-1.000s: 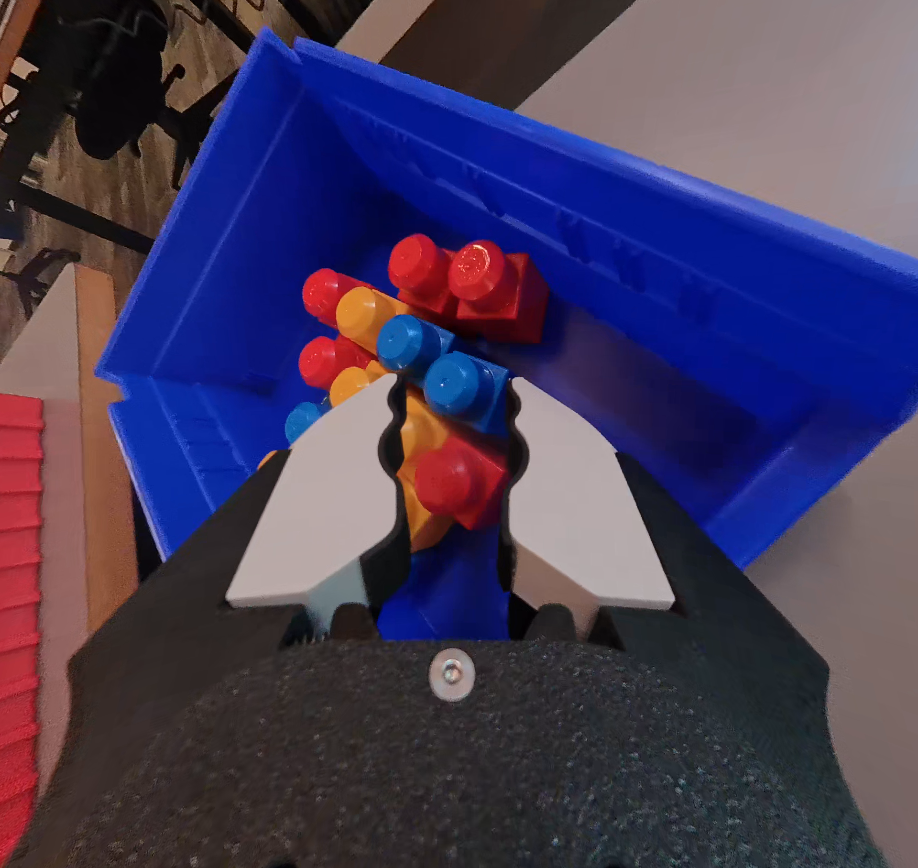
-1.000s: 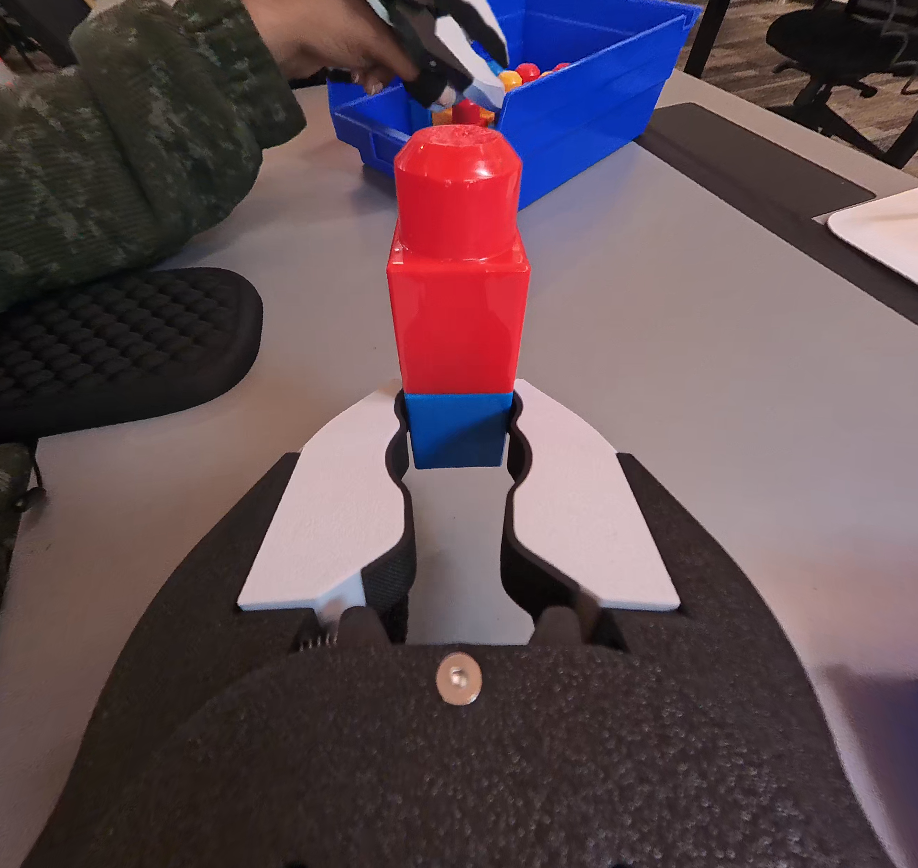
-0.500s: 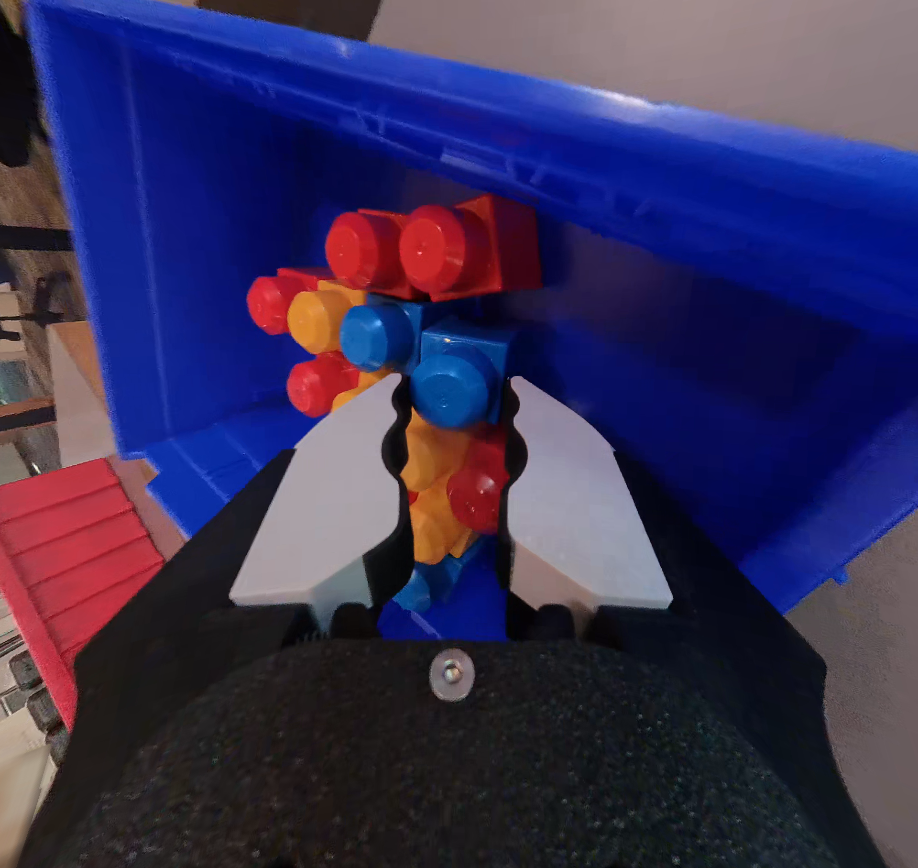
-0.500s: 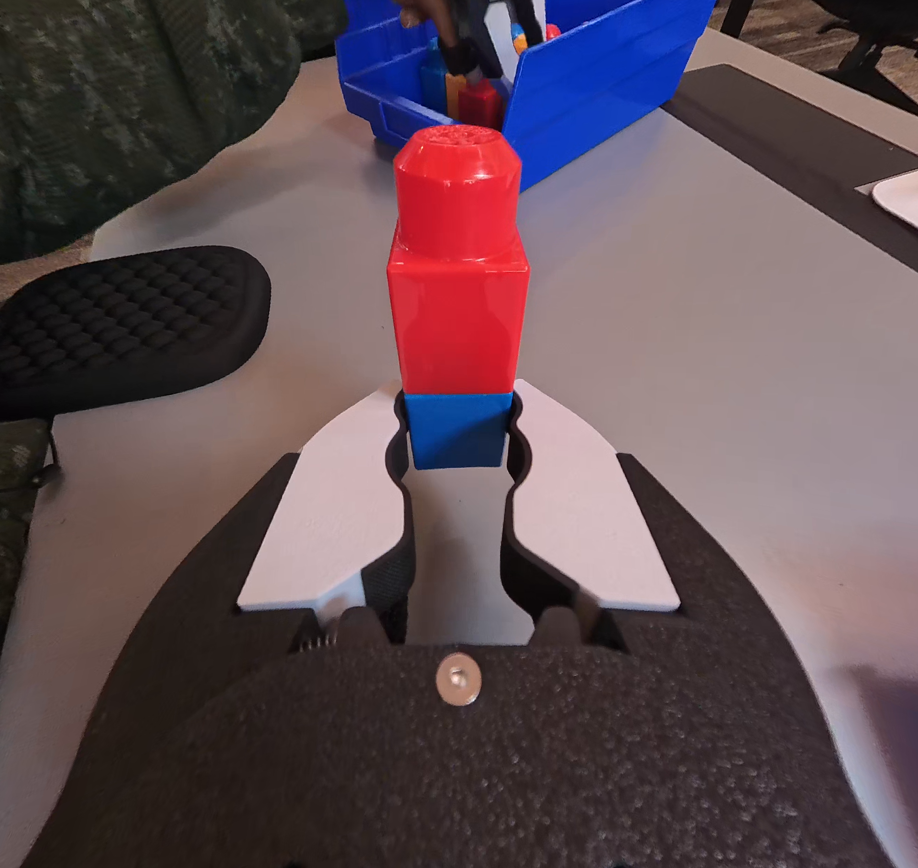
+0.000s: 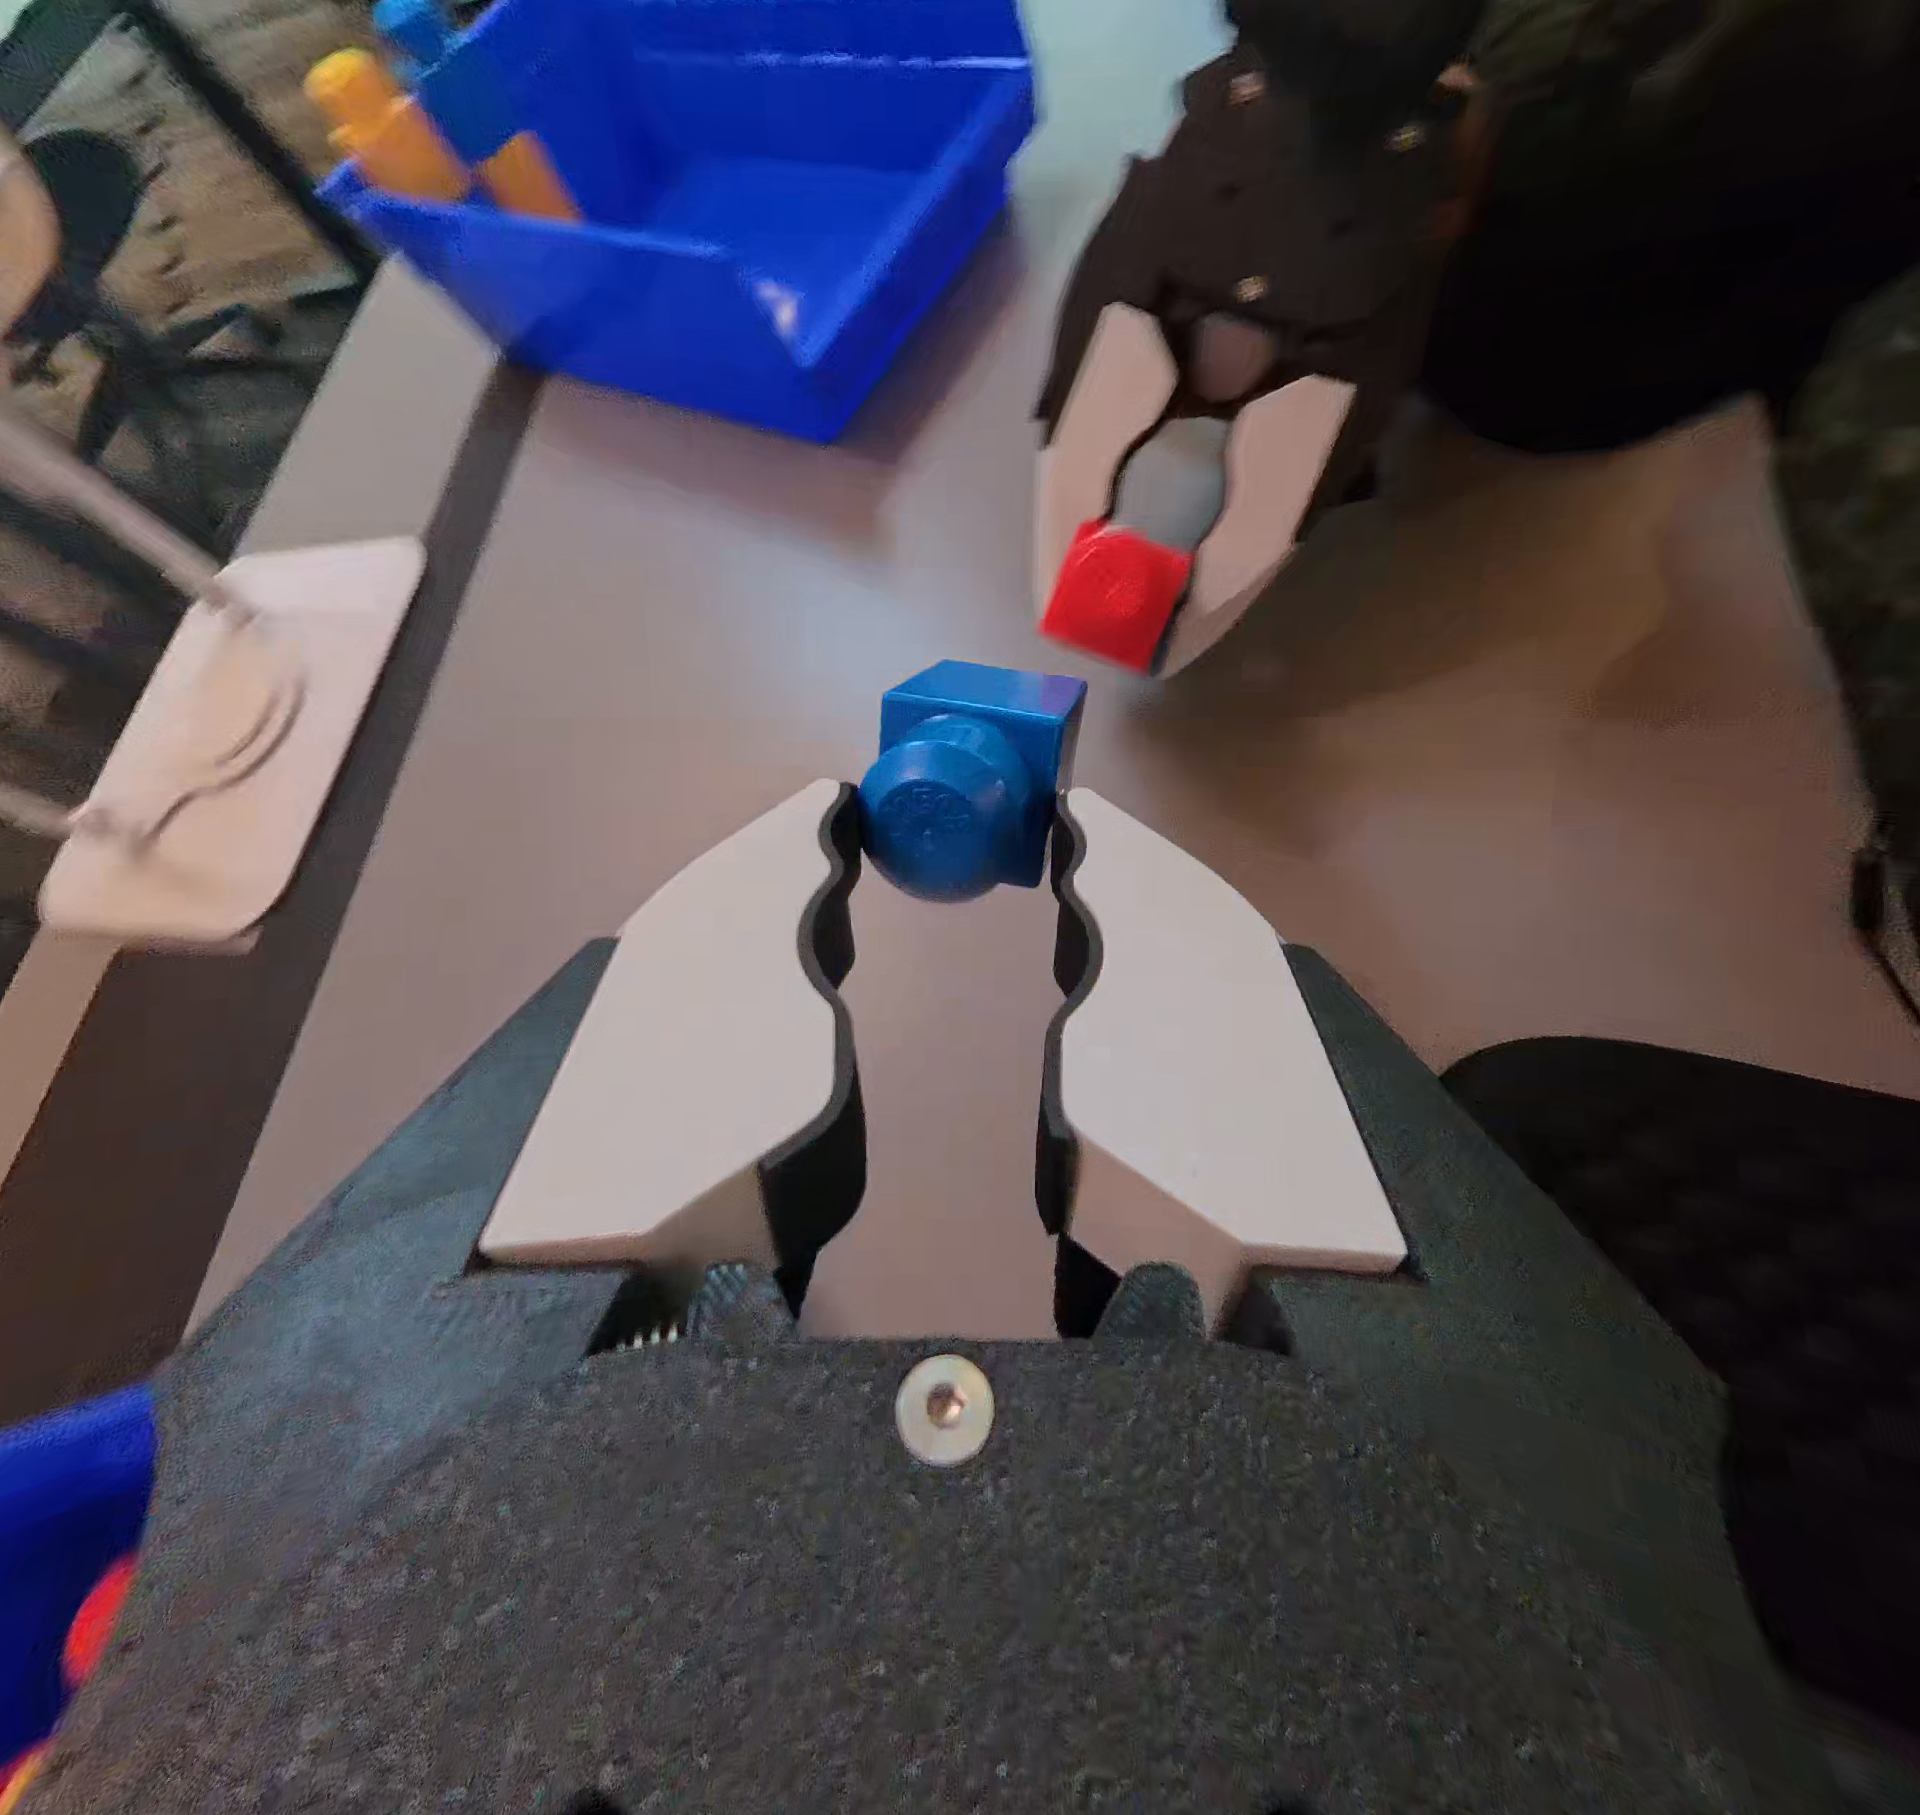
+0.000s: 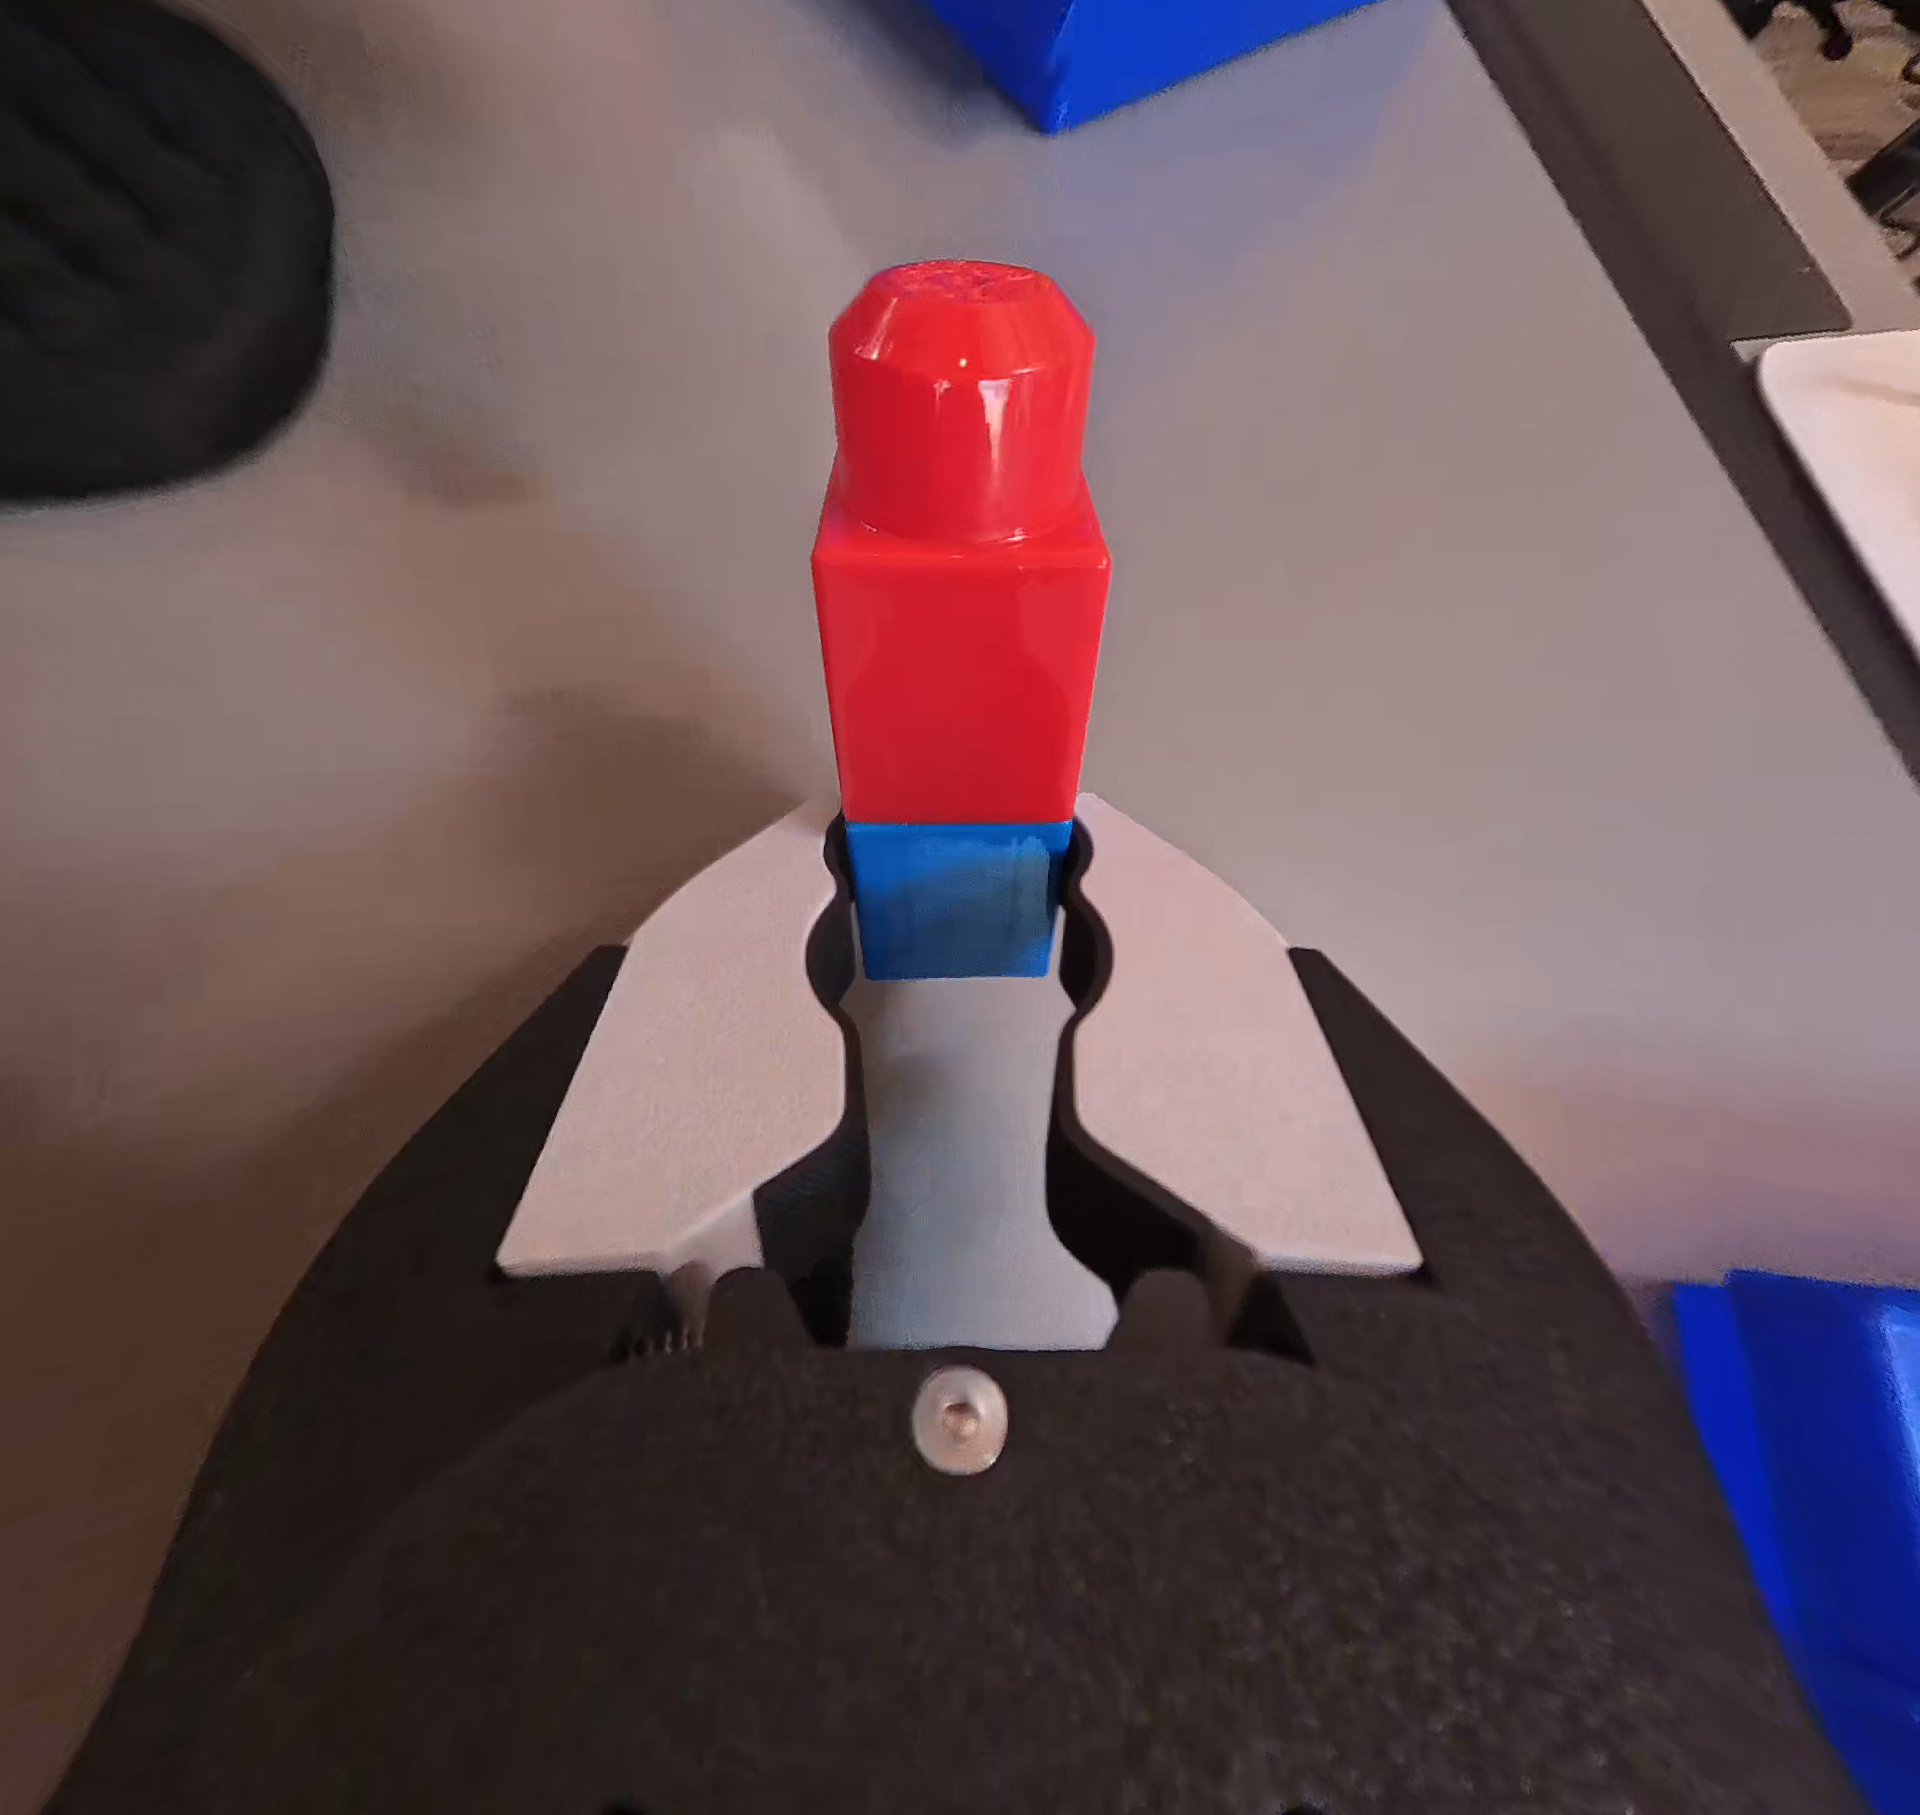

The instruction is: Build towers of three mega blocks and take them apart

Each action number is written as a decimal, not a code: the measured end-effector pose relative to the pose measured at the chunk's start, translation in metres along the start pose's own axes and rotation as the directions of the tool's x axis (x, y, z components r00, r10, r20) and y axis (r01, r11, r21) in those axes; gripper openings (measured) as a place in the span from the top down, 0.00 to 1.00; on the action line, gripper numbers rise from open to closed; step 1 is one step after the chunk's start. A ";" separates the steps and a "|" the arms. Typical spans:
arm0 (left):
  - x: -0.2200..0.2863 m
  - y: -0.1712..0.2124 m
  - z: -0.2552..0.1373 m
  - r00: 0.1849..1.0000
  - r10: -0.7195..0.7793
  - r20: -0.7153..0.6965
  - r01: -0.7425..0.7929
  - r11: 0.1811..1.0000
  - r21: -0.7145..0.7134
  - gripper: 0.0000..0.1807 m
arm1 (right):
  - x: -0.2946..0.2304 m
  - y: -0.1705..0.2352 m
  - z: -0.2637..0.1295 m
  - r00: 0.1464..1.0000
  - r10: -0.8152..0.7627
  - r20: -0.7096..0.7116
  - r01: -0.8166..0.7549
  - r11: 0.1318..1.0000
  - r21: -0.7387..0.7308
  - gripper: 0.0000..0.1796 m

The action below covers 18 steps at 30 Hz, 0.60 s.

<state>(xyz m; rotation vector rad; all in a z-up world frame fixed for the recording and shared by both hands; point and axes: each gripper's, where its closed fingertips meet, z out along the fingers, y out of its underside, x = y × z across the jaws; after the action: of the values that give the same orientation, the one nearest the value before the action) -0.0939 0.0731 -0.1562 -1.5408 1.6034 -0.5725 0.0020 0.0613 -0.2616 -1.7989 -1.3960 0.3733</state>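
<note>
Your table (image 6: 1455,622) was a plain grey top with a darker strip (image 6: 1621,155) along one edge. A blue bin (image 5: 727,238) sat directly on it toward the far side, with a black textured pad (image 6: 135,238) resting near the opposite edge. A flat pale plate (image 5: 229,726) lay on the darker strip. Another blue bin's corner (image 6: 1808,1516) showed close by you.

Blue block (image 5: 971,789); red block (image 6: 961,664) on blue block (image 6: 951,898); blue bin (image 5: 727,207); grey counter (image 6: 1351,622); camouflage sleeve (image 5: 1704,30).
</note>
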 end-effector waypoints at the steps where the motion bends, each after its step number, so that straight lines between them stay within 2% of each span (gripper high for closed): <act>1: 0.011 -0.005 0.010 0.999 0.026 -0.035 -0.026 1.000 0.009 0.81 | -0.002 0.003 0.002 0.999 -0.036 -0.011 0.036 0.999 -0.030 0.80; 6: 0.039 -0.004 0.047 0.988 0.101 -0.113 -0.109 0.992 -0.063 0.81 | -0.013 0.015 0.008 0.990 -0.141 -0.019 0.137 0.979 -0.152 0.80; 11: 0.036 -0.001 0.054 0.989 0.129 -0.065 -0.135 0.987 -0.090 0.81 | -0.011 0.010 0.004 0.998 -0.066 -0.007 0.065 0.993 -0.102 0.80; 18: 0.032 -0.017 0.047 0.993 0.112 -0.049 -0.109 0.992 0.060 0.81 | -0.007 -0.004 -0.003 1.000 0.005 0.004 -0.005 1.000 0.011 0.80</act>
<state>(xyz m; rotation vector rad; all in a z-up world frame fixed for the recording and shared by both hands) -0.0433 0.0494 -0.1776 -1.3958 1.6859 -0.5973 -0.0014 0.0536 -0.2583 -1.7943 -1.3898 0.3863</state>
